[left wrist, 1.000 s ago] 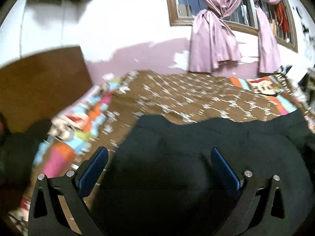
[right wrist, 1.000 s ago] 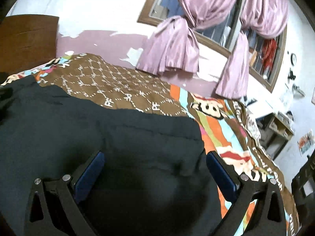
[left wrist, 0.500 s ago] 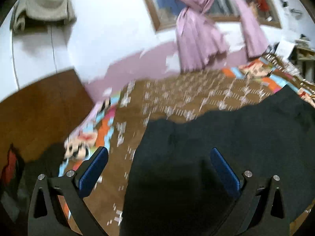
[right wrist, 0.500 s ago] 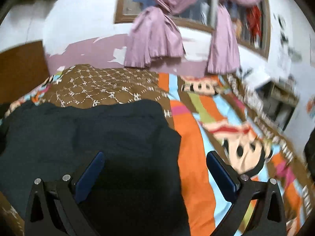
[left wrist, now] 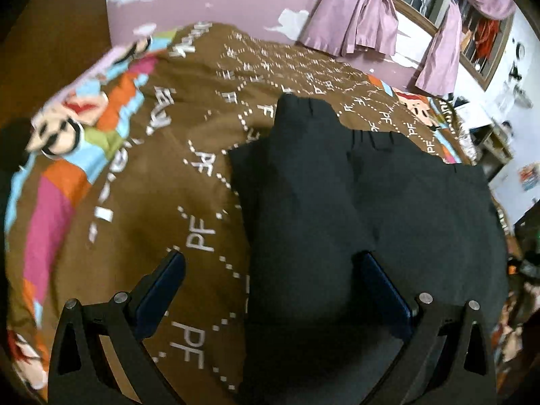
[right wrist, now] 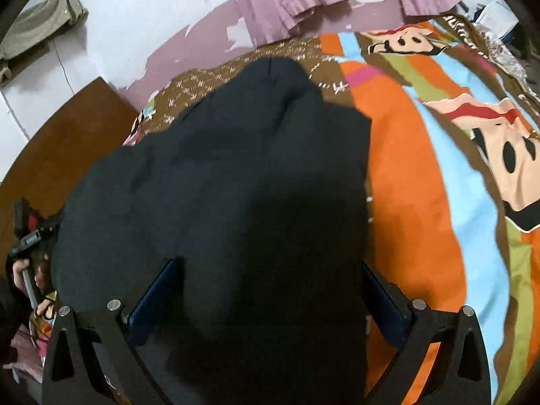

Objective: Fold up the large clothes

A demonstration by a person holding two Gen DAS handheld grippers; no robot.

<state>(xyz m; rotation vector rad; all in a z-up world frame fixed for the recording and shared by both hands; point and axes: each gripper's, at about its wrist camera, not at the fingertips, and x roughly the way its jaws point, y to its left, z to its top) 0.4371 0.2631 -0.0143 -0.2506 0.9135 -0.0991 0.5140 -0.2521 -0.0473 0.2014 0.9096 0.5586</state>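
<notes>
A large black garment [left wrist: 354,209] lies spread on the patterned bedspread [left wrist: 141,202]; it also fills the middle of the right wrist view [right wrist: 236,202]. My left gripper [left wrist: 270,270] is open, its blue pads wide apart, hovering over the garment's left edge. My right gripper [right wrist: 270,276] is open too, over the garment's right part near its right edge. Neither holds cloth. The other hand-held gripper [right wrist: 27,236] shows at the far left of the right wrist view.
The bed carries a brown quilt section and a bright cartoon-striped sheet [right wrist: 438,155]. A wooden headboard [right wrist: 67,141] stands at the left, pink curtains [left wrist: 364,10] and a window behind. Shelves and clutter [left wrist: 499,141] sit beyond the bed's right side.
Both grippers have tipped down and swung toward the bed; the garment now shows with a layer lying over itself. Both stay open.
</notes>
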